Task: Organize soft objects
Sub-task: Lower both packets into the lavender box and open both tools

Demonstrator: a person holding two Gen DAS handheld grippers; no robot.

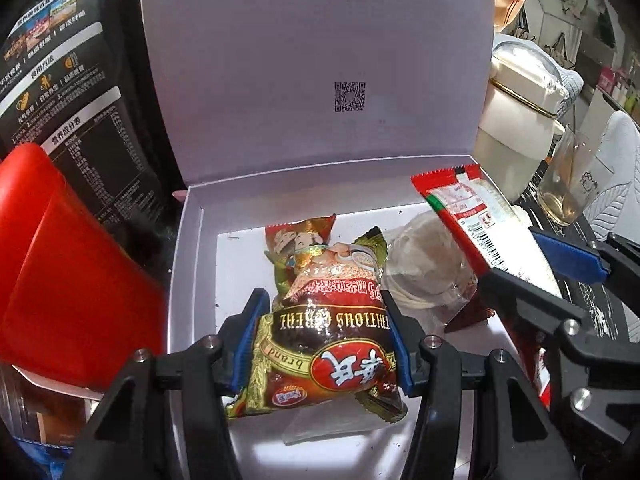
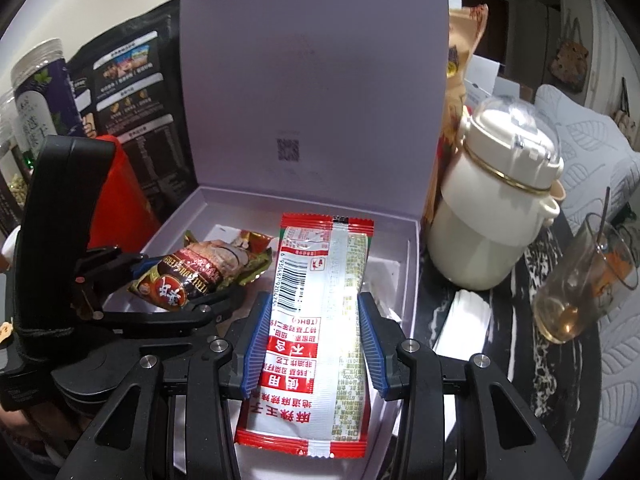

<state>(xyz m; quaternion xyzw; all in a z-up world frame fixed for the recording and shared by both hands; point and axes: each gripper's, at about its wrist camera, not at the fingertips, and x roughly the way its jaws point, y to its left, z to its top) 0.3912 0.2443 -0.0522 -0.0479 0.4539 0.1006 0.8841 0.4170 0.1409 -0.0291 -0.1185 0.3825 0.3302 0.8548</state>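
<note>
Looking first at the biggest thing, I see the pale box (image 1: 188, 240) standing open, its lid upright behind, and I judge the task to be somewhere in the middle: some soft packets already lie on the box floor, and two more are above it in my grippers, not yet put down. On the floor I can see a small packet with cartoon figures (image 1: 298, 242) and beside it a clear plastic bag (image 1: 428, 272) with something pale inside; whether more packets wait outside the box I cannot tell. My right gripper (image 2: 314, 344) has its jaws narrow and pressed on the two long edges of the red and white sachet (image 2: 316, 312). This sachet is long and flat; in the right wrist view its long axis runs along the fingers, and its far end points toward the back wall of the box, over the right part. My left gripper (image 1: 324, 344) has its jaws also partly closed, clamped on the sides of the brown cereal packet (image 1: 328, 340), which is puffy and shorter. Its long axis goes also along the fingers, the printing is upside down to my camera, and its far end touches or nearly touches the cartoon packet. What remains, in my judgement, is to lay both packets down neatly and release them.
</note>
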